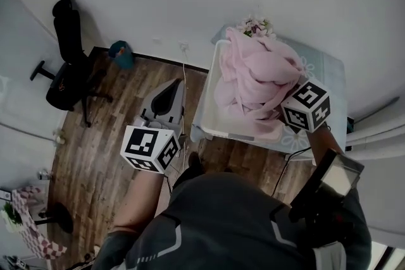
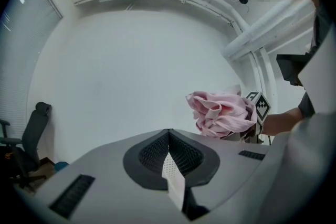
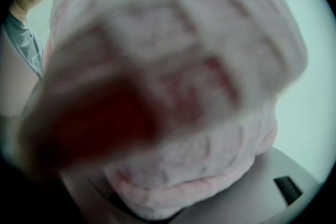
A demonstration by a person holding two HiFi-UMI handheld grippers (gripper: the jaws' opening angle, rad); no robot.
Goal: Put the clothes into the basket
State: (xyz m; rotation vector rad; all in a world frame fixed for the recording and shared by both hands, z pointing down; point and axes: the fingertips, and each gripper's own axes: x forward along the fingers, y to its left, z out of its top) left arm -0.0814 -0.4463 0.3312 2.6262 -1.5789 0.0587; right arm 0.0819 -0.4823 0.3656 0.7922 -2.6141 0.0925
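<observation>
A pink fleecy garment (image 1: 256, 82) hangs bunched over the white basket (image 1: 205, 109), its lower folds reaching inside. My right gripper (image 1: 280, 112) is shut on the garment at its right side, just above the basket's right end. In the right gripper view the pink garment (image 3: 173, 86) fills almost the whole picture and covers the jaws. My left gripper (image 1: 166, 95) is held over the wooden floor left of the basket, shut and holding nothing. The left gripper view looks along my left gripper (image 2: 169, 136) to the pink garment (image 2: 220, 113) at the right.
The basket rests on a pale blue flowered surface (image 1: 326, 69) by the white wall. A black office chair (image 1: 66, 66) and a teal object (image 1: 121, 54) are at the left on the wooden floor. A checked cloth (image 1: 31, 227) lies at the lower left.
</observation>
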